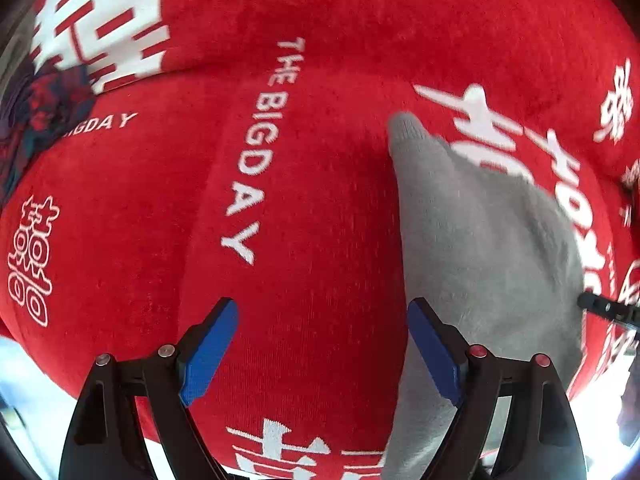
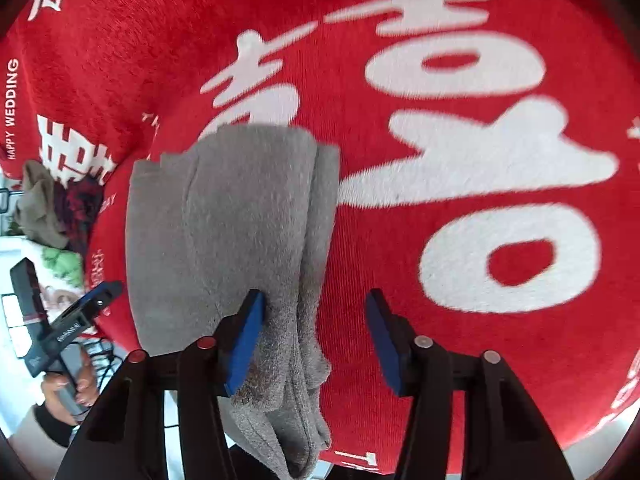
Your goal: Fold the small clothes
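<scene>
Left gripper (image 1: pixel 322 350): black plastic linkage arms, two blue textured pads (image 1: pixel 208 354), silver pivot screws on one side, red on the other. Right gripper (image 2: pixel 316 342): same build, black arms, blue pads (image 2: pixel 246 344), red screws left, silver right. From the right wrist view, a hand (image 2: pixel 70 390) with a dark sleeve cuff (image 2: pixel 52 424).
</scene>
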Available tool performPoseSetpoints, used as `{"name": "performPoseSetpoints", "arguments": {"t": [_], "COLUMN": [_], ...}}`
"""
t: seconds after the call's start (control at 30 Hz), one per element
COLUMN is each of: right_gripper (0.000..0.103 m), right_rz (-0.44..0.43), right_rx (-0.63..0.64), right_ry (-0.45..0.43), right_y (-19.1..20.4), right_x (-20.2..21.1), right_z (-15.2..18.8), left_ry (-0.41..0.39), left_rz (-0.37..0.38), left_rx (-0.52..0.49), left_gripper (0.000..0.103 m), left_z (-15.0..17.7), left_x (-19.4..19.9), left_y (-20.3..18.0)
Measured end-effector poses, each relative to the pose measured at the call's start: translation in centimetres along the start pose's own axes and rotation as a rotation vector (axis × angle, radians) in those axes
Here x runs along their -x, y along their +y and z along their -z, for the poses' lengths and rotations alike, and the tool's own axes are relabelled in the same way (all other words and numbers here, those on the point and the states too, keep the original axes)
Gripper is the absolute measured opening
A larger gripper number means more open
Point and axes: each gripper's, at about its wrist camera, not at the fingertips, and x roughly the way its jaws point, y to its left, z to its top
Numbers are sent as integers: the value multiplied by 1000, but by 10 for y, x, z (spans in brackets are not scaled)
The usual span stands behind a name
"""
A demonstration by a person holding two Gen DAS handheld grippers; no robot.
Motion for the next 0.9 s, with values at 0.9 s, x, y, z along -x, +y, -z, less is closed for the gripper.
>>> {"name": "performPoseSetpoints", "arguments": {"t": [0.9], "right_gripper": [12], "right_rz": [99], "right_rx": [71], "right_ry": [43], "right_y": [10], "right_x": [-11], "right_z": [27], "left_ry": [50], "left_rz": [-7], "left_rx": [-89], "left_gripper": [74], "left_z": [13], "left_x": [-18], "left_y": [-57]}}
